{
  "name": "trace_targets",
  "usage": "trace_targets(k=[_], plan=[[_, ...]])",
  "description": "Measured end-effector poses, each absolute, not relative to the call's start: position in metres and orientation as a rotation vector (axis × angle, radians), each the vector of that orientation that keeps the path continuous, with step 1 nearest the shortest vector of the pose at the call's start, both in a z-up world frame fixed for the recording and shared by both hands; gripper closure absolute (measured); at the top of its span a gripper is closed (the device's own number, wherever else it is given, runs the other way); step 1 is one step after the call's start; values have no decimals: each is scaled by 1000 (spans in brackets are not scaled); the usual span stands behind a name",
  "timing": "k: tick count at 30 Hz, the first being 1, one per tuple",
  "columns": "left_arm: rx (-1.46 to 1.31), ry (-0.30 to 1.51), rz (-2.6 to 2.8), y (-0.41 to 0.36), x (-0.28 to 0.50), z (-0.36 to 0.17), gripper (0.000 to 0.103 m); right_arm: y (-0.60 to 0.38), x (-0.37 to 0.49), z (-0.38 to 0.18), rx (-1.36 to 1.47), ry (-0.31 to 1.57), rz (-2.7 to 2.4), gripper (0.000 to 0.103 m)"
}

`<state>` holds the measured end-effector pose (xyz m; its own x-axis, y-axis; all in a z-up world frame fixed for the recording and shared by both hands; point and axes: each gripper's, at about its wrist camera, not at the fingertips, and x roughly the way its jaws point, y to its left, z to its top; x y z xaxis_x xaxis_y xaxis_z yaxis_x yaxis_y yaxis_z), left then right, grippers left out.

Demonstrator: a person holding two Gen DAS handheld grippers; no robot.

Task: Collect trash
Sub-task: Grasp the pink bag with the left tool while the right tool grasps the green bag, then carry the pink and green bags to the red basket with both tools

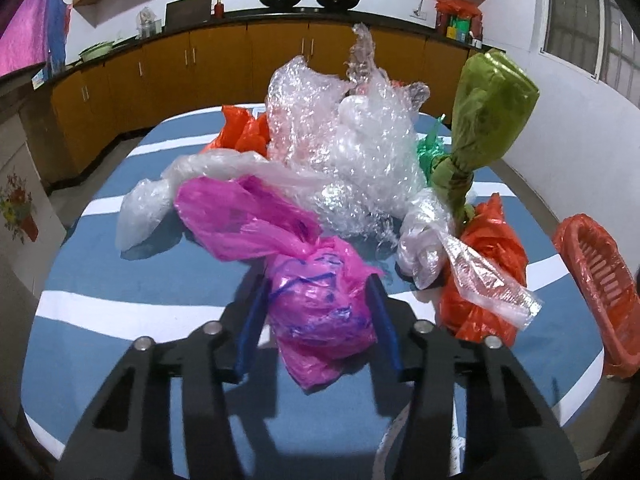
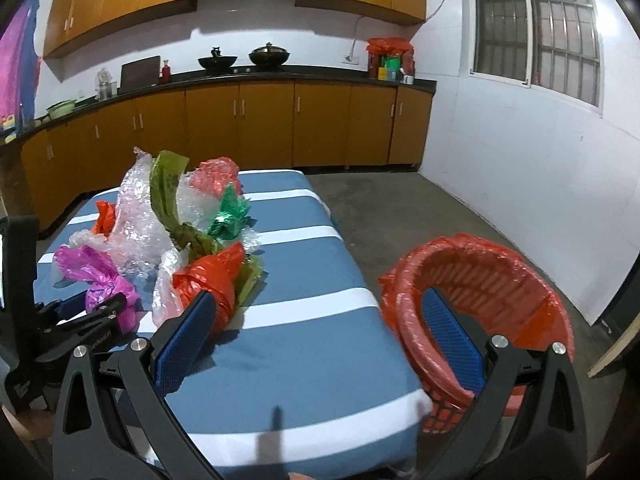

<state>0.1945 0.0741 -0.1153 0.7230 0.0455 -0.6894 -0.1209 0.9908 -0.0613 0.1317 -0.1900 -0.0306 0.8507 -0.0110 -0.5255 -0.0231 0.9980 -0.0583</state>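
A heap of crumpled plastic bags covers the far half of the blue-and-white striped bench (image 2: 304, 264), and the red basket (image 2: 480, 304) lined with an orange bag, standing on the floor just off the bench's right edge, looks empty as far as its inside shows. Collection appears barely begun.

The left tool (image 1: 318, 304) is half open with its blue pads on either side of the pink bag (image 1: 320, 304) at the near left of the heap; the pads look to be touching the bag's sides, so a grip seems to be forming, though the bag rests on the bench and is not yet lifted.

The right tool (image 2: 316, 340) hangs wide open and empty over the bench's near right part, one finger in front of the orange bag (image 2: 212, 280), the other in front of the basket.

Left to gather: the bubble wrap (image 1: 352, 152), the knotted olive-green bag (image 1: 484, 120), a green bag (image 2: 230, 216), clear bags (image 1: 148, 208) and both orange ones.
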Motion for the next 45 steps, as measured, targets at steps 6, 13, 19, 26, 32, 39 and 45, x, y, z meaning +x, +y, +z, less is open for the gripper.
trace_targets(k=[6,13,19,26,32,39,45], plan=[[-121,716,90,91,181,-111,62,-174,145,-33,-44,560,83,2],[-135,663,107,115,163,-98,63,-140,165,-29,-40,541,206,15],[-137,624,127,129,153,-83,63,-113,197,-30,-15,561,261,29],[-159,604,143,142,149,-72,63,-98,228,-29,-10,573,258,68],[-171,596,143,144,150,-67,63,-98,231,-20,8,554,293,98],[-154,576,123,137,151,-57,63,-116,234,1,58,487,303,98],[-135,555,97,126,156,-45,63,-135,232,19,107,426,304,98]])
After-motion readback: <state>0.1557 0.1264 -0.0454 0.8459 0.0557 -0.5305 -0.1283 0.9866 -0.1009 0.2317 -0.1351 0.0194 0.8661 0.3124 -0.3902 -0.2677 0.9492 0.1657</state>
